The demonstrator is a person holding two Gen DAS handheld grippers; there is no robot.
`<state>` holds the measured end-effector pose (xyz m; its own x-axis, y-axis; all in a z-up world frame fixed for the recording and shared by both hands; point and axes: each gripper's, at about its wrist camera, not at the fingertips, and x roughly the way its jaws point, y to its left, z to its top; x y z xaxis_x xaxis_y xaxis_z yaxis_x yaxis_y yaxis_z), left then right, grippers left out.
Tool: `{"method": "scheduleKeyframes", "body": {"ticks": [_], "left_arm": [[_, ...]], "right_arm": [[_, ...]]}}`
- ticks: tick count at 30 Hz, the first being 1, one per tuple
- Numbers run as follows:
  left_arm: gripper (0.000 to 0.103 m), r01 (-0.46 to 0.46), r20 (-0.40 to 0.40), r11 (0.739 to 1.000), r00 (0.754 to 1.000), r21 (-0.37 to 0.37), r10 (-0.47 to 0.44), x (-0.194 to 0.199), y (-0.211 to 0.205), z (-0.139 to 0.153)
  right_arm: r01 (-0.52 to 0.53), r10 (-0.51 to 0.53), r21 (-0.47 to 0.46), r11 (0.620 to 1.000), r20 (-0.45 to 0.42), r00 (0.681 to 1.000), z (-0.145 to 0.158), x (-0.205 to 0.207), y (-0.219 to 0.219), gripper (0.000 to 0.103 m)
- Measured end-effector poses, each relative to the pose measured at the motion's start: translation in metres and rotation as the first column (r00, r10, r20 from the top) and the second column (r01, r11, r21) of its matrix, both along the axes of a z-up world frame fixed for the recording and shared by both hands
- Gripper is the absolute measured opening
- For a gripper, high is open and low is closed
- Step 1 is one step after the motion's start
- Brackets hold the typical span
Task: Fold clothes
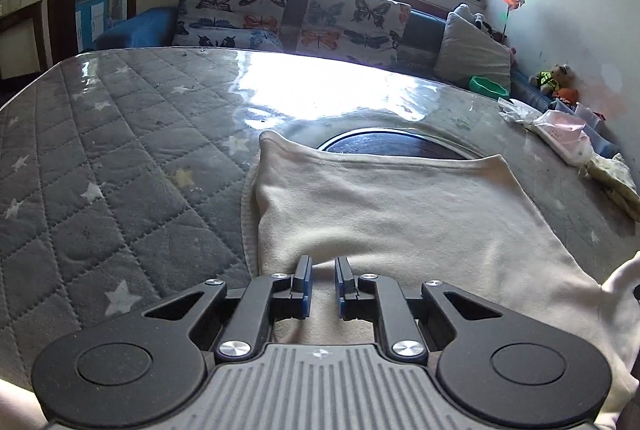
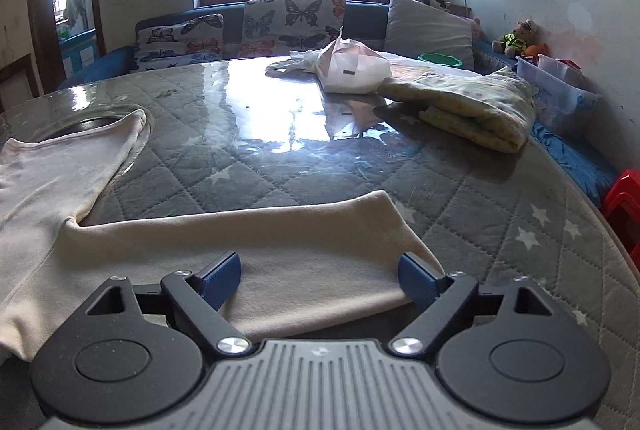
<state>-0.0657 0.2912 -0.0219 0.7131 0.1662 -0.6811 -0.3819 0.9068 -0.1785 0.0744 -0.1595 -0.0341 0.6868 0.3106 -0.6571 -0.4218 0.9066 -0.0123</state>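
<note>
Cream garment [image 1: 380, 214] lies flat on the quilted grey tabletop [image 1: 120, 158] under a clear glossy cover, spread from centre toward 6 o'clock in the left wrist view; its neckline sits at 12 o'clock over a dark round cutout [image 1: 390, 145]. Left hand-held gripper [image 1: 324, 270] is low over the near hem, fingers narrowed to a slim gap; cannot tell if fabric is pinched. Right hand-held gripper [image 2: 320, 274] is spread wide, blue pads [image 2: 222, 280] straddling the sleeve [image 2: 280, 250], not gripping. Folded yellow-green cloth [image 2: 472, 110] at 2 o'clock, white plastic bag [image 2: 352, 66] at 12 o'clock, both well apart from the garment.
</note>
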Motion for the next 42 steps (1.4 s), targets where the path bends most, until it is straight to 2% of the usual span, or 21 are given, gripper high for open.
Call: {"method": "scheduleKeyframes", "body": {"ticks": [7,9,11,15,20,26,32,36,42], "left_arm": [[0.016,0.026,-0.009,1.0,1.0,0.002,-0.026,-0.001,-0.004,0.003],[0.021,0.045,-0.008,0.999,0.999,0.017,-0.045,-0.004,-0.014,0.008],[0.033,0.075,0.0,0.997,0.997,0.031,-0.075,-0.008,-0.026,0.014],[0.034,0.199,0.009,0.98,0.98,0.026,-0.199,-0.023,-0.062,0.022],[0.035,0.338,0.007,0.941,0.941,0.012,-0.338,-0.042,-0.107,0.02],[0.036,0.416,0.0,0.908,0.909,0.039,-0.416,-0.06,-0.137,0.016],[0.041,0.459,-0.048,0.886,0.888,0.068,-0.457,-0.071,-0.144,0.005],[0.044,0.479,-0.055,0.875,0.878,0.073,-0.476,-0.072,-0.141,0.009],[0.046,0.482,-0.007,0.872,0.875,0.08,-0.483,-0.063,-0.143,0.024]], "right_arm": [[0.036,-0.036,-0.028,0.999,0.01,0.999,0.001,0.002,-0.001,0.091],[0.035,-0.034,-0.038,0.999,0.017,0.999,0.004,0.001,0.0,0.091],[0.025,-0.023,-0.051,0.998,0.033,0.999,0.009,-0.002,0.003,0.091],[-0.092,0.092,-0.008,0.996,0.029,0.995,0.022,-0.018,0.019,0.091],[-0.275,0.275,0.004,0.961,0.05,0.96,0.031,-0.045,0.054,0.096],[-0.432,0.433,-0.019,0.902,0.043,0.901,0.026,-0.069,0.088,0.096],[-0.499,0.502,-0.101,0.861,0.005,0.865,0.009,-0.089,0.09,0.096],[-0.499,0.501,-0.094,0.861,-0.008,0.866,0.014,-0.089,0.076,0.096],[-0.383,0.383,0.002,0.924,-0.017,0.924,0.024,-0.057,0.052,0.096]]}}
